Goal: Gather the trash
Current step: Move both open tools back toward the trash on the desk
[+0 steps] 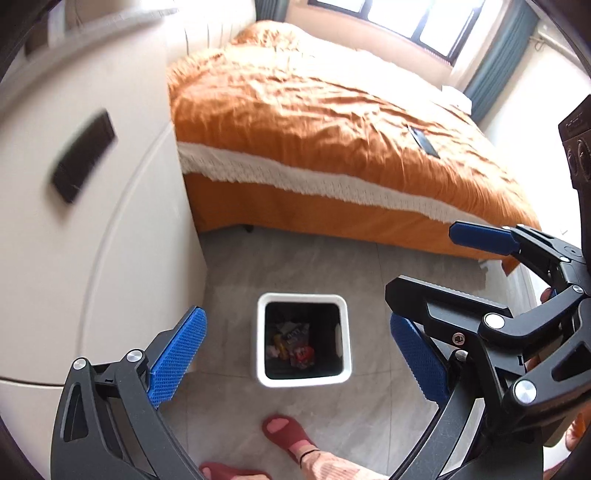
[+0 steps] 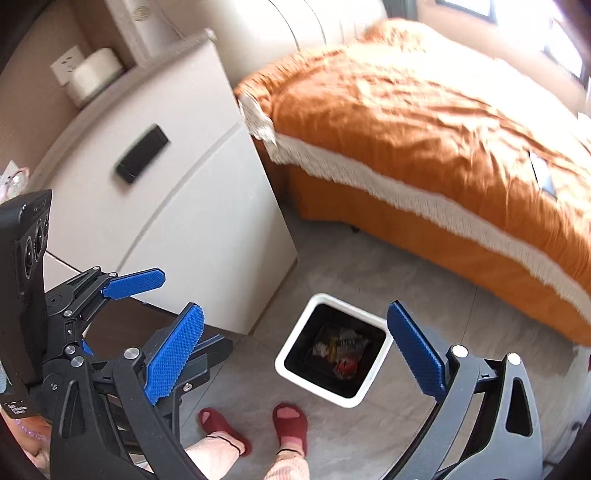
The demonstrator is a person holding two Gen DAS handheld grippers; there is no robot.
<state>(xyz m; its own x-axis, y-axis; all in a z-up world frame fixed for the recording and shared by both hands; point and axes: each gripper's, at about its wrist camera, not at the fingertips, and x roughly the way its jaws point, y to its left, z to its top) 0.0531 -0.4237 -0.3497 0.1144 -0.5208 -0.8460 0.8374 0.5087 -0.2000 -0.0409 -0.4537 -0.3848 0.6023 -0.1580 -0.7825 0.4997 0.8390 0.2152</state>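
Wrappers (image 1: 291,345) deep in bin (image 1: 303,301), labels unreadable; both grippers empty.

Open-topped white square plastic bin (image 1: 303,301) is flanked by white cabinet (image 1: 122,258) and orange-covered bed (image 1: 332,122); grey tiled floor (image 1: 369,406) around it is left free.

Daylight from window (image 1: 413,22), blown out to white; sunlit glare on orange bed (image 1: 314,110). Strong fisheye bending, dark vignette at corners. Motion blur on dark remote (image 1: 83,157) and on the bed's right side in right view.
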